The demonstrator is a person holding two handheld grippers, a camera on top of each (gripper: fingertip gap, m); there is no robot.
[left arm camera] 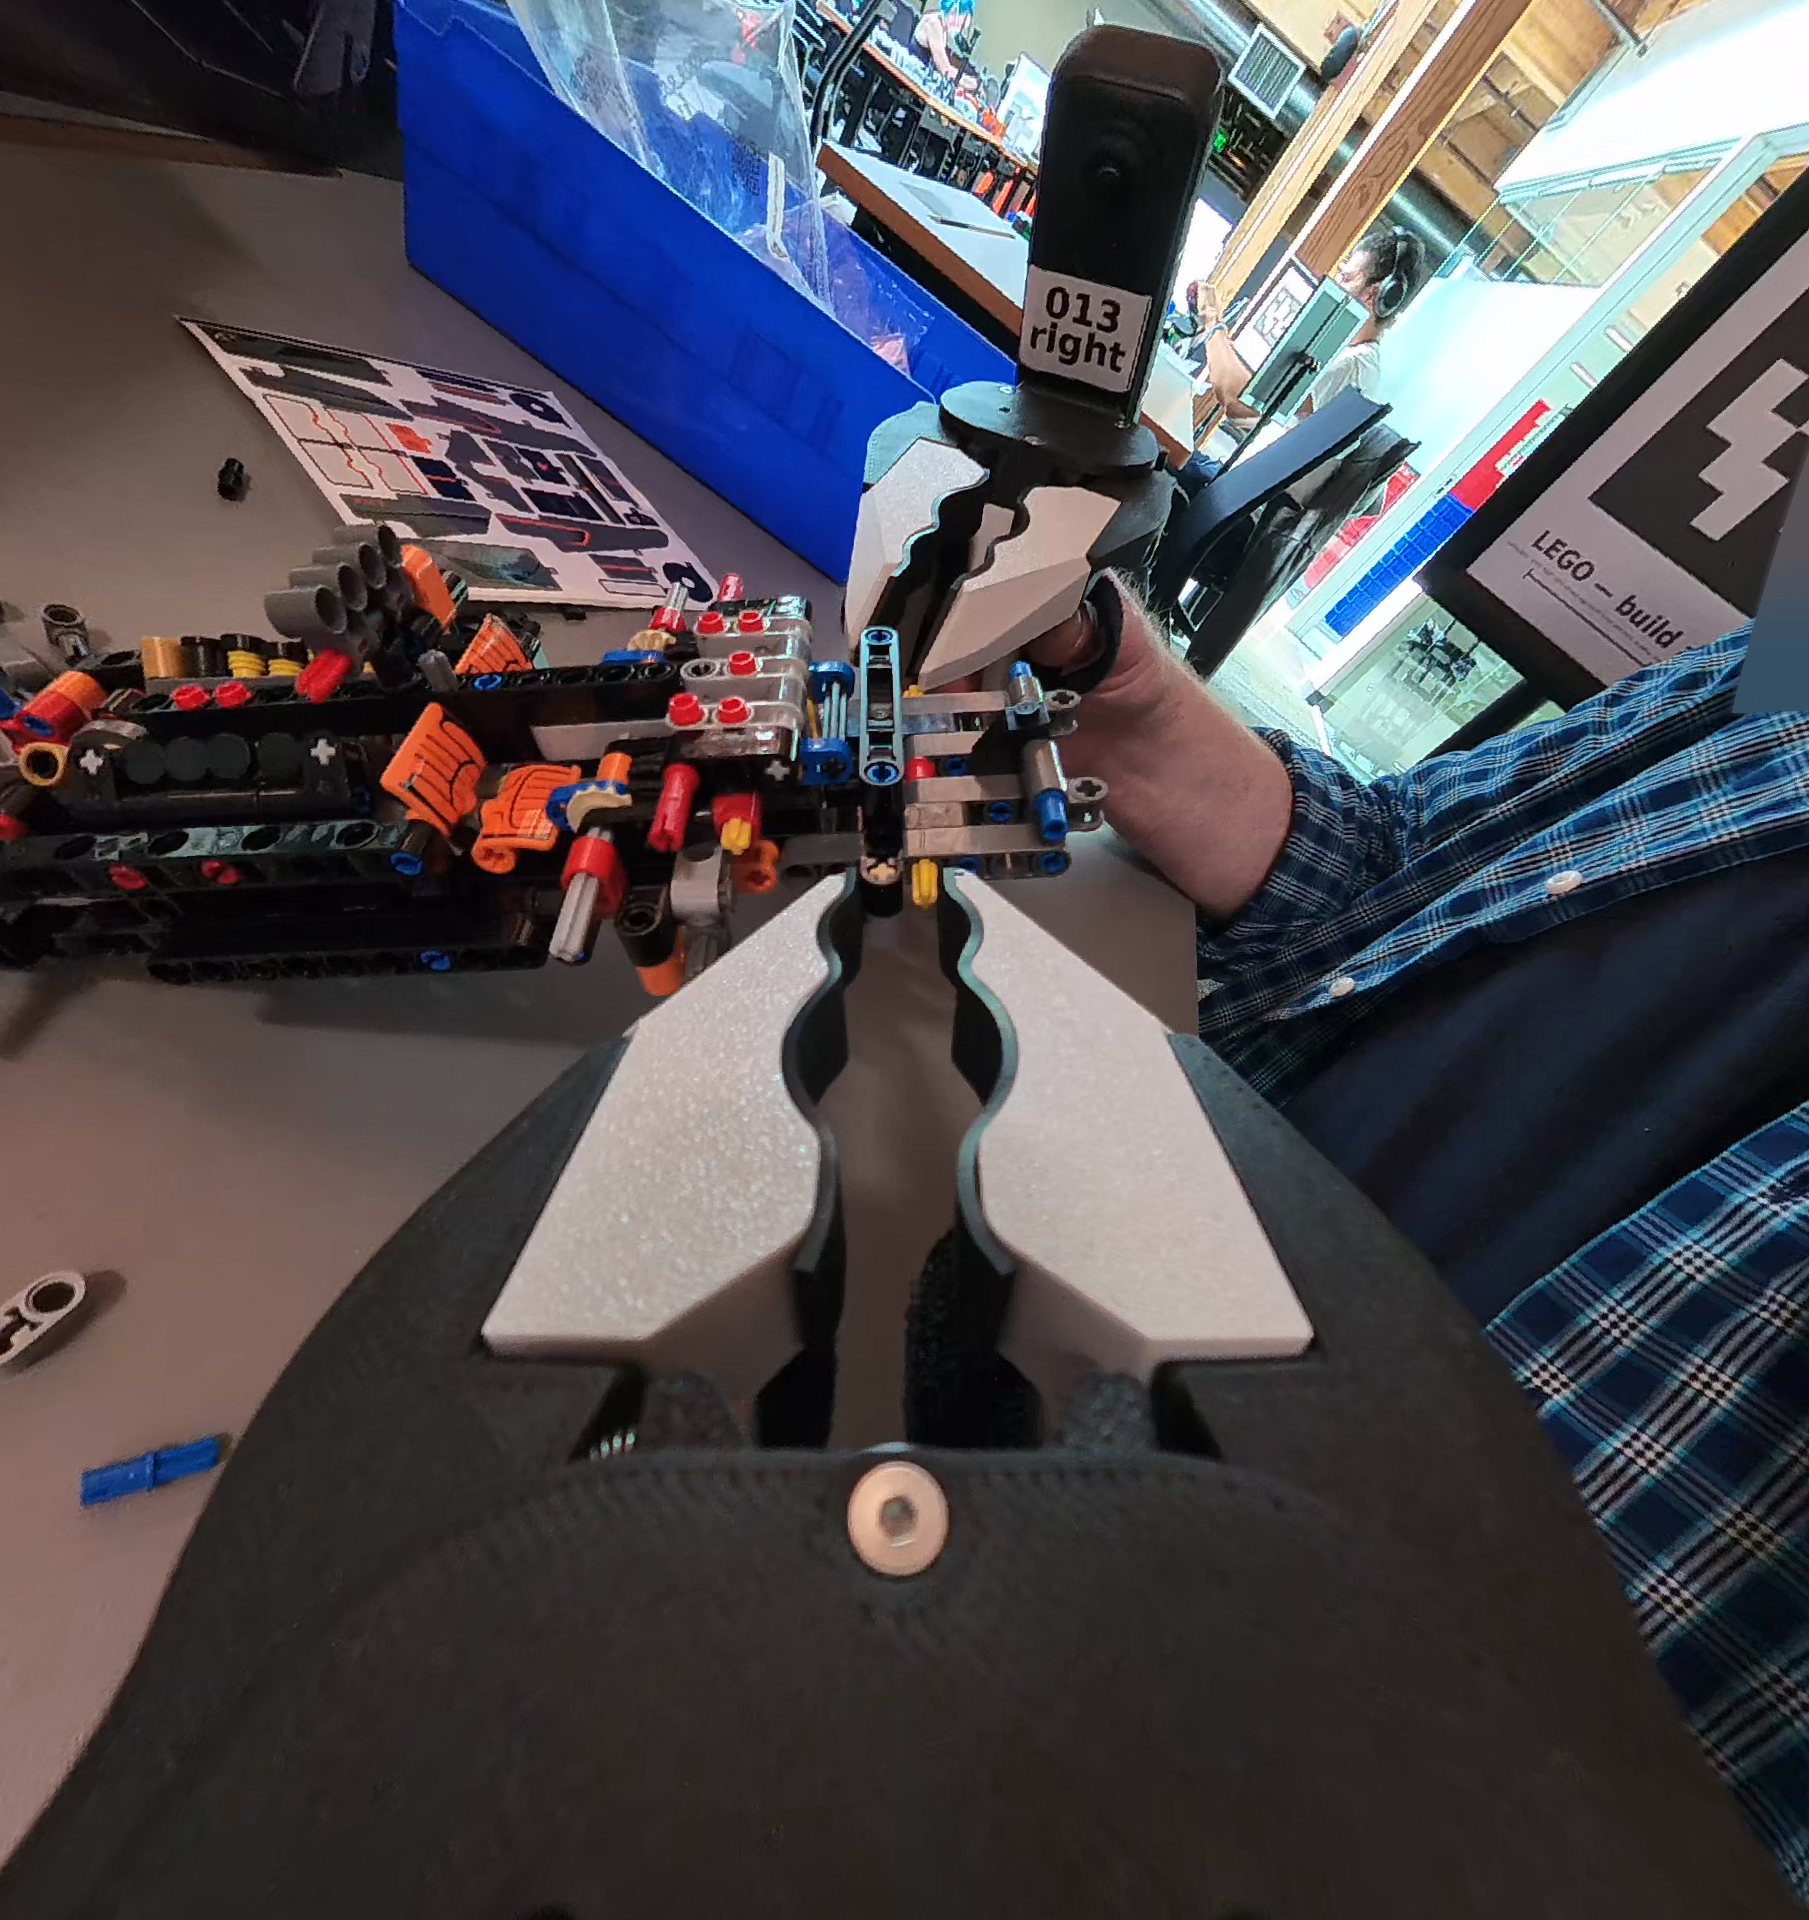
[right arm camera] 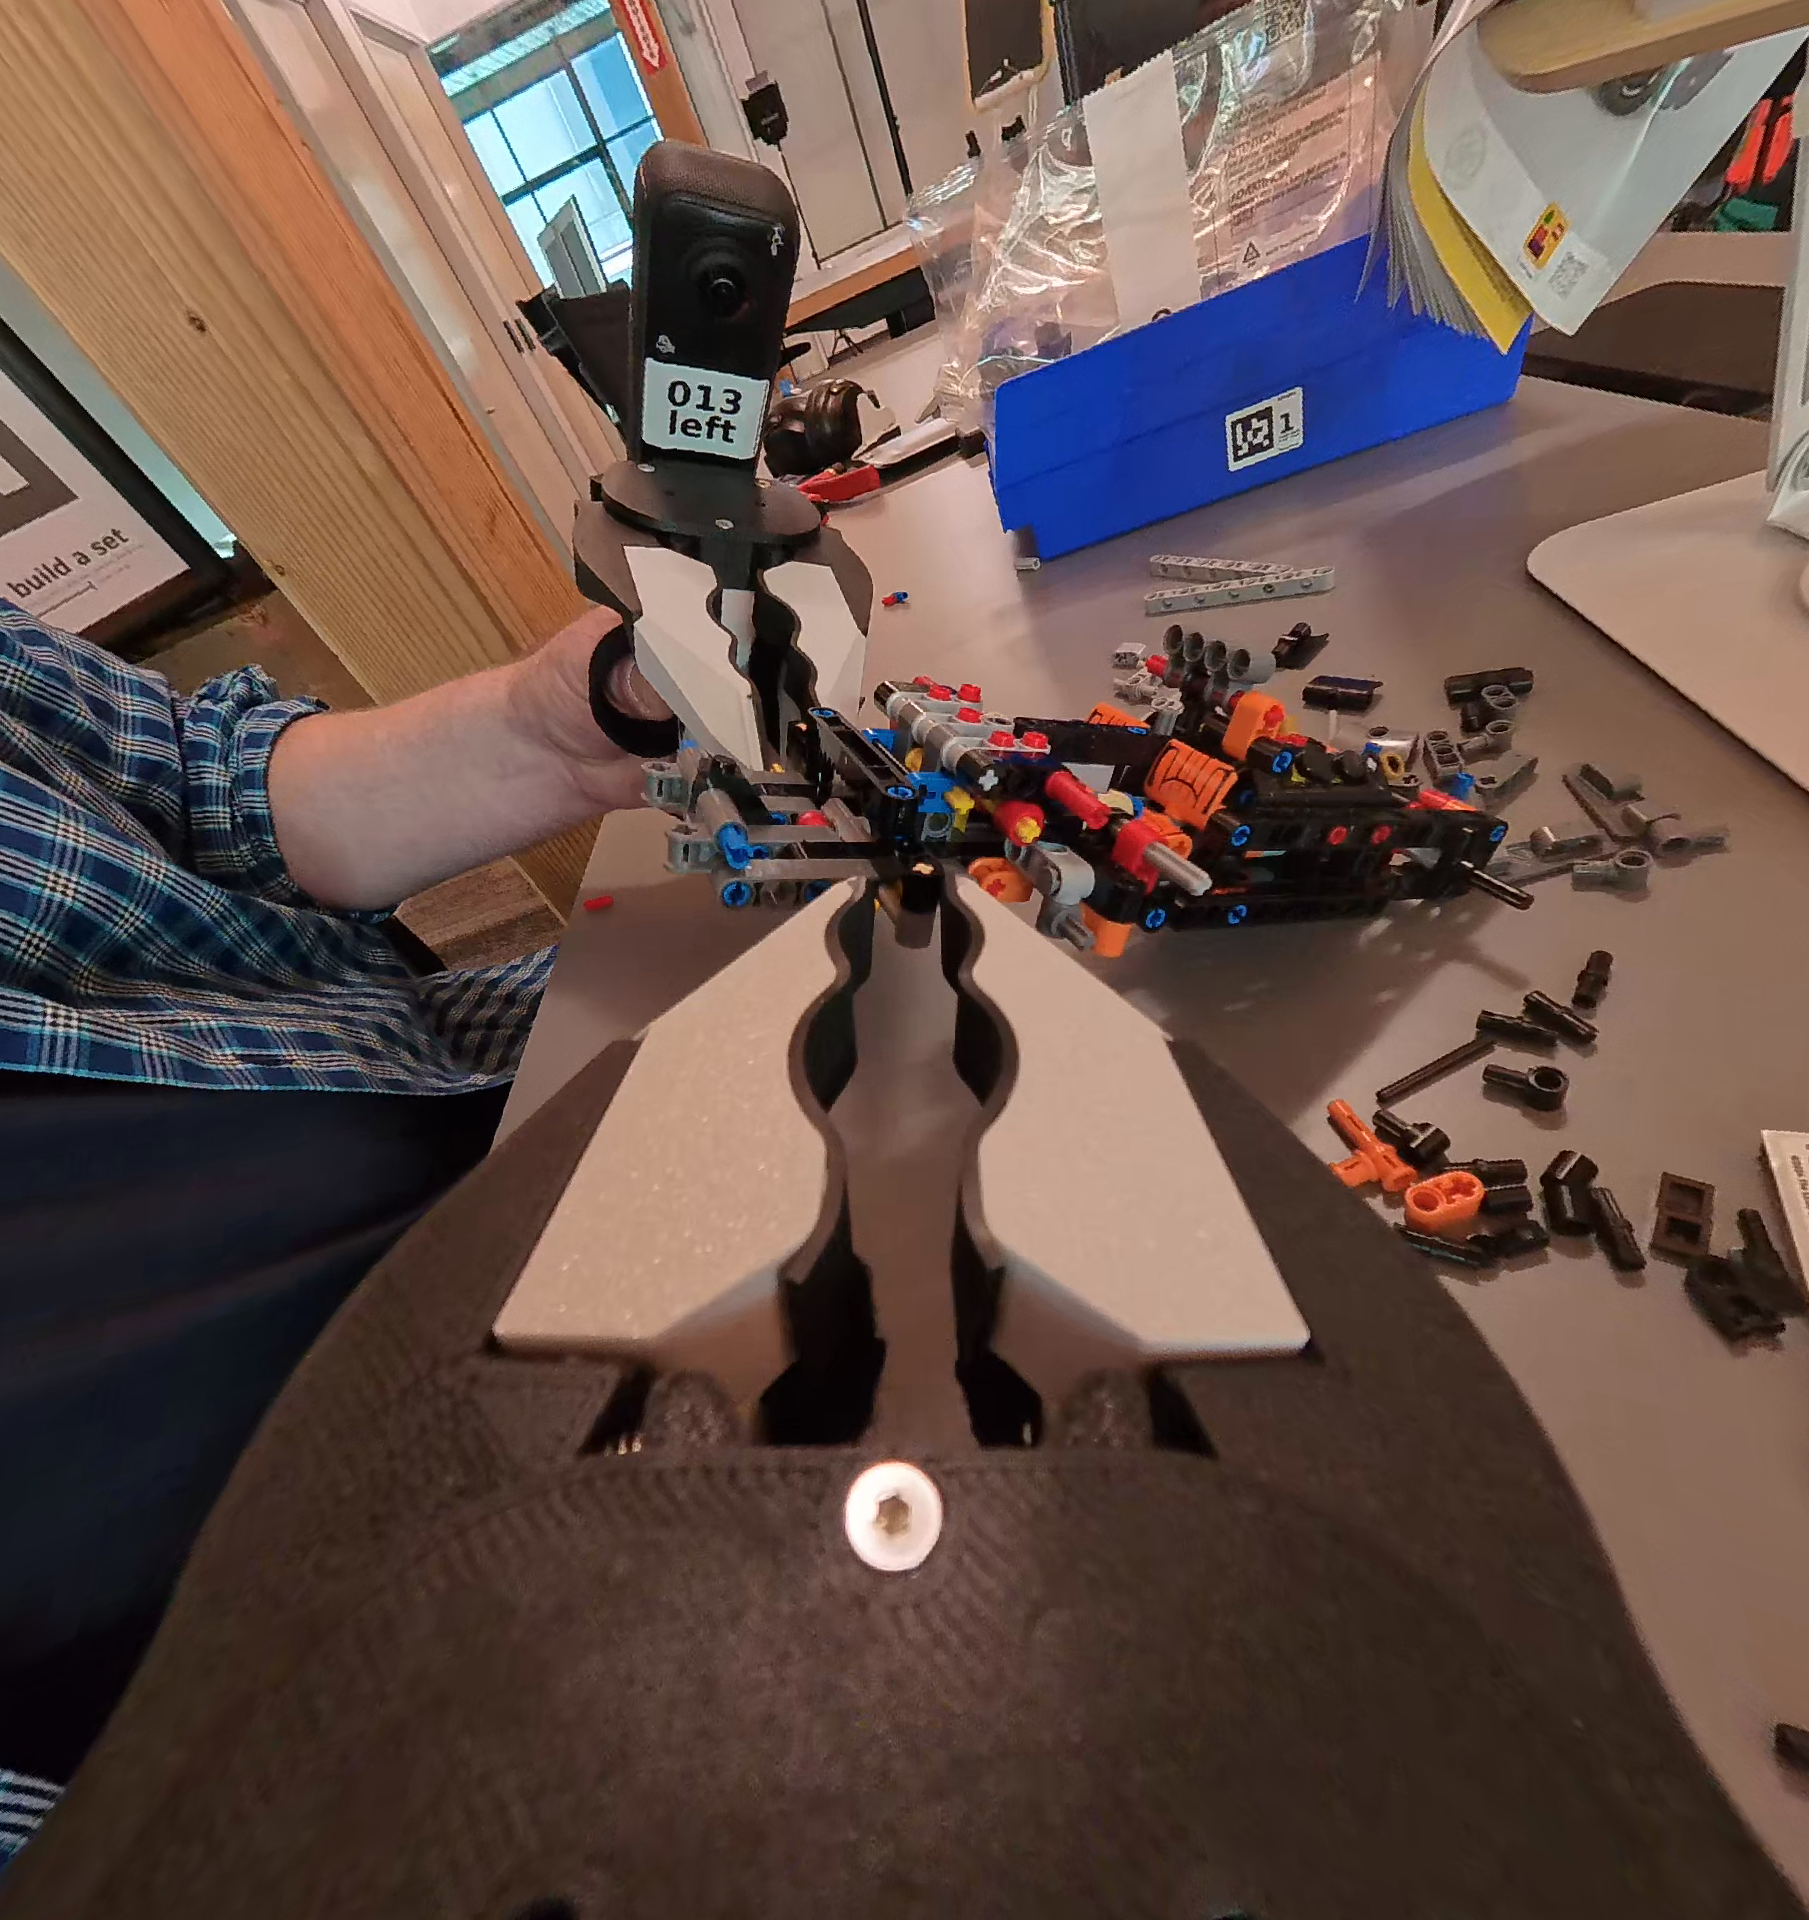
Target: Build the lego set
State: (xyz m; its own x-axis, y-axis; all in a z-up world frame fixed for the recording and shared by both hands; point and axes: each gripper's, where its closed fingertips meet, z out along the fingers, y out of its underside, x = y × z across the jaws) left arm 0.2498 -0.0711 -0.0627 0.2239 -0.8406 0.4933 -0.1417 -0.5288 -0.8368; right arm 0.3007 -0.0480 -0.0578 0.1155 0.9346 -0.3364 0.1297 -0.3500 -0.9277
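The lego model (left arm camera: 360,769), a long black Technic chassis with orange, red and blue parts, lies on the grey table (left arm camera: 204,1122); it also shows in the right wrist view (right arm camera: 1243,810). At its near end stands a black upright beam with blue pins (left arm camera: 879,717). My left gripper (left arm camera: 895,888) is shut on the lower end of that beam section. My right gripper (left arm camera: 884,639) comes from the opposite side and is shut on its upper end. In the right wrist view my right gripper (right arm camera: 910,899) pinches a black part of the model's end, and the left gripper (right arm camera: 765,748) grips from above.
A blue bin (right arm camera: 1243,416) with clear plastic bags stands behind the model. A sticker sheet (left arm camera: 432,468) lies beside it. Several loose black and orange parts (right arm camera: 1502,1195) are scattered to the right, a blue pin (left arm camera: 152,1470) and a grey connector (left arm camera: 22,1325) to the left. A white stand base (right arm camera: 1710,644) sits at the far right. One gripper's finger ends stand about 7 cm off the other's. The blue pin (left arm camera: 152,1470) lies around 15 cm away from my left fingertips.
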